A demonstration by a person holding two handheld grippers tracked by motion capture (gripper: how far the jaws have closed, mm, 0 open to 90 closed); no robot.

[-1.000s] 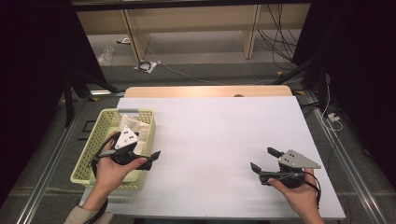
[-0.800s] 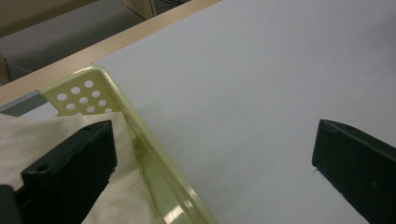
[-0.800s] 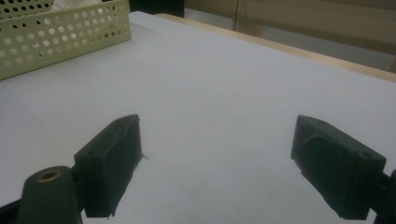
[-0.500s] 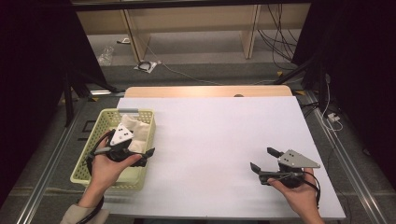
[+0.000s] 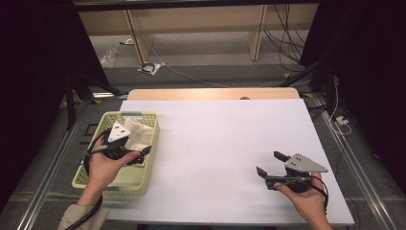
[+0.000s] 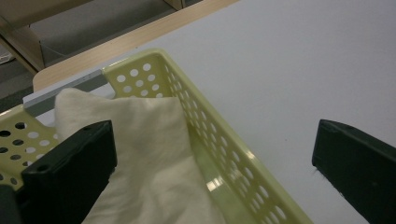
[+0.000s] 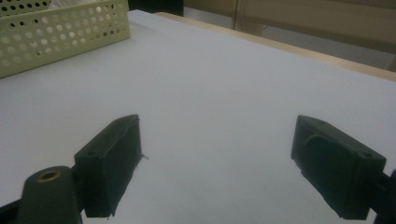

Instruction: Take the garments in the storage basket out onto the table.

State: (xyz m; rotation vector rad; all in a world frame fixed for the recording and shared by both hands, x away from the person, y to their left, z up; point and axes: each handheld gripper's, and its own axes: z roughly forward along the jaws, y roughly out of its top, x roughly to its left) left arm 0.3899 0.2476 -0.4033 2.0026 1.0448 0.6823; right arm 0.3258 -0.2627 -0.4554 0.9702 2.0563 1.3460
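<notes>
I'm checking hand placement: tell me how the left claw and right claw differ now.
The left claw hangs over the yellow basket, above the cream cloth; the right claw sits low over bare white table. Both are open and hold nothing.

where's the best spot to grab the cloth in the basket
Probably the raised fold of the cloth beside the basket wall, coming from above with the open left gripper. The cloth lies loosely bunched, and the walls block a sideways approach.
</notes>
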